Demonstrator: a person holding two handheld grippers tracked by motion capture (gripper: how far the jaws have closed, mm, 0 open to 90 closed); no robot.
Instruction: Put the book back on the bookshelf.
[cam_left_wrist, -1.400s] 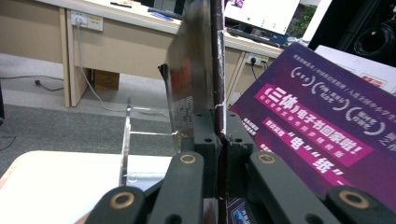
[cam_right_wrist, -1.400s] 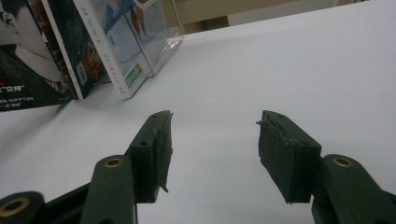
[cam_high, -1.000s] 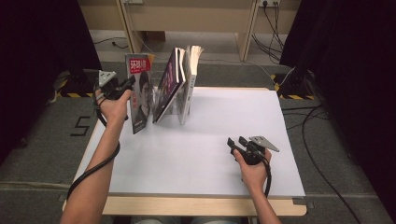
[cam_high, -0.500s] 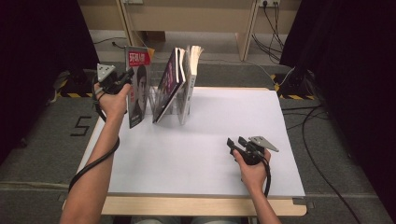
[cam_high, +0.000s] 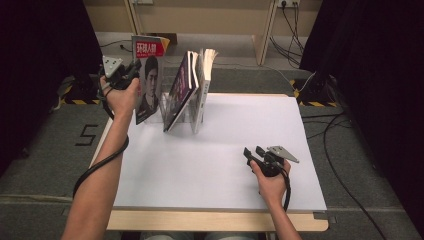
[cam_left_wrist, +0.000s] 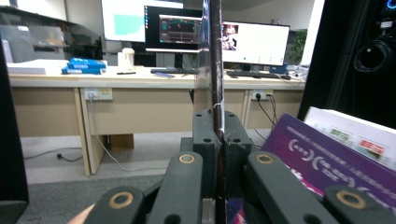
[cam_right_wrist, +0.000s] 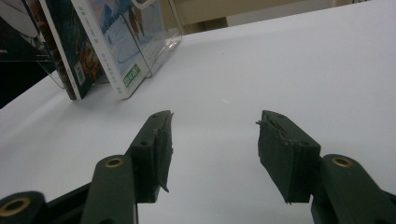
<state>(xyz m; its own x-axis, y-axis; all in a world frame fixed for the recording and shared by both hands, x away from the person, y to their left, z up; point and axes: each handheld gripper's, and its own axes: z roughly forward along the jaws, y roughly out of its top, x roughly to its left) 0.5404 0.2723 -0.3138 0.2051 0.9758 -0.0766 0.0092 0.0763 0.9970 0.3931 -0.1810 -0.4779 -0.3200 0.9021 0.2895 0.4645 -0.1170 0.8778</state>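
Observation:
A magazine (cam_high: 149, 75) with a portrait cover and a red title band stands upright at the table's far left, lifted beside a clear acrylic rack (cam_high: 186, 111). My left gripper (cam_high: 134, 69) is shut on the magazine's left edge. In the left gripper view that edge (cam_left_wrist: 215, 70) runs straight up between the closed pads (cam_left_wrist: 205, 140). A purple-covered book (cam_high: 180, 85) and a thick white book (cam_high: 205, 75) lean in the rack. My right gripper (cam_high: 252, 152) rests low on the white table (cam_high: 220, 165) at the near right, open, with nothing between its fingers (cam_right_wrist: 159, 149).
Beyond the table's far edge lie wooden furniture legs and floor cables (cam_high: 295, 20). Black curtains (cam_high: 370, 60) hang at both sides. In the right gripper view the rack's books (cam_right_wrist: 107, 51) stand to the upper left, and bare white table lies ahead.
My left gripper has lifted the magazine and carried it a little leftward, away from the rack. The right gripper has stayed still.

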